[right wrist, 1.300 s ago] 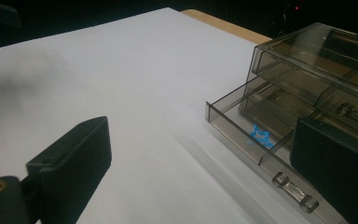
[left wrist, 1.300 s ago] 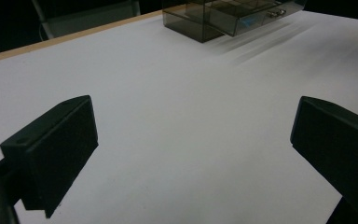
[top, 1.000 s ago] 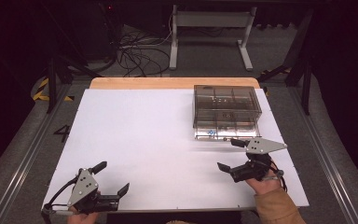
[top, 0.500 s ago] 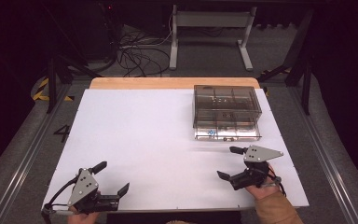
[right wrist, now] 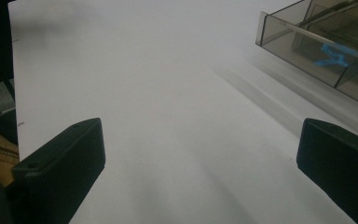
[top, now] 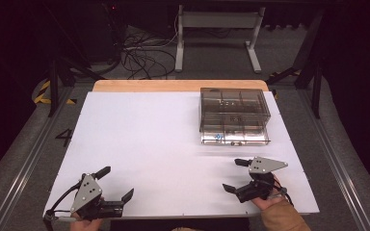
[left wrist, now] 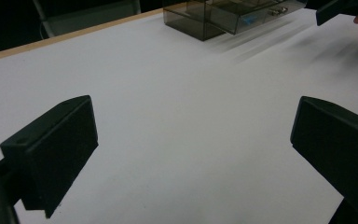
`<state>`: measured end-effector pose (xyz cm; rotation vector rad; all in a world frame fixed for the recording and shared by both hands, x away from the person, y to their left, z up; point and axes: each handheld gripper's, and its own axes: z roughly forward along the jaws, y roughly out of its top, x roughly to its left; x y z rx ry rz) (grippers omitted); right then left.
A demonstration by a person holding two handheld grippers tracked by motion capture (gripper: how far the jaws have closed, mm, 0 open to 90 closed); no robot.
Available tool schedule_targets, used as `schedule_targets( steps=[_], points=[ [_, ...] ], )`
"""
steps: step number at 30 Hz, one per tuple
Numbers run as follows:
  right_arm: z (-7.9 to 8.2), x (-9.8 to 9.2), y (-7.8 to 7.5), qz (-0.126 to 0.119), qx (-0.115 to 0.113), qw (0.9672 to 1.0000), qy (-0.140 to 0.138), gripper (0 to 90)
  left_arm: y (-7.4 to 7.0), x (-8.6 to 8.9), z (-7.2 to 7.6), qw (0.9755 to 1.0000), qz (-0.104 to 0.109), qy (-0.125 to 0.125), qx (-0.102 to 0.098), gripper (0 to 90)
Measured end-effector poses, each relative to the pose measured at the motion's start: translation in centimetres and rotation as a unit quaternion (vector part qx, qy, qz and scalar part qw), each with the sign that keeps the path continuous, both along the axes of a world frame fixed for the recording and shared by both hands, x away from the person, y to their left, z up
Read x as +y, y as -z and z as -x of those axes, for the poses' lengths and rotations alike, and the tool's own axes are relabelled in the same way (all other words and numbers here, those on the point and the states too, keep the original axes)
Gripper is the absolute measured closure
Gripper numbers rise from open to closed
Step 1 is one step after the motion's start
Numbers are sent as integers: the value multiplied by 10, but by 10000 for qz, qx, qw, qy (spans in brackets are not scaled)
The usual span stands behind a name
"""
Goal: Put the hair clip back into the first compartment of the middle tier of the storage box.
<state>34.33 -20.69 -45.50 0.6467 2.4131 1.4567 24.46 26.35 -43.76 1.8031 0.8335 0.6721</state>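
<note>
While both jaws gape, left gripper (top: 114,184) sits lower left, right gripper (top: 236,175) lower right; a seemingly blue clip (right wrist: 332,54) lies in the drawer box (top: 234,115).

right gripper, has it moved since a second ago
Yes. The right gripper has drawn back toward the person, farther from the clear drawer box on the table.

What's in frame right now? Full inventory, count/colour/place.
drawer box: 1, smoky clear plastic, far right of the table, bottom drawer pulled out toward the person
blue item: 1, blue, inside the open drawer; too small to identify
table: 1, white top with a wooden far edge
white stand: 1, on the floor beyond the table
cables: a tangle, dark, on the floor left of the stand
left gripper: 1, black with grey plate, near left edge, fingers apart, empty
right gripper: 1, black with grey plate, near right, fingers apart, empty
</note>
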Motion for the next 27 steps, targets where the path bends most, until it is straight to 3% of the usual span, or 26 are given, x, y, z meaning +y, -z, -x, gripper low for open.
schedule_targets(
  steps=[4, 9, 27],
  points=[
    [2, 1, 5, -47, 14, 10000, 63, 14, 0, 0, -1, 10000, -7, 6, 0, 13],
    [5, 6, 10, 68, -1, 10000, 52, 12, 0, 0, 0, 10000, -7, 6, -3, 13],
    [4, 11, 10, 131, -127, 9998, 36, 12, 1, 0, -2, 10000, 14, -27, 12, 13]
  ],
)
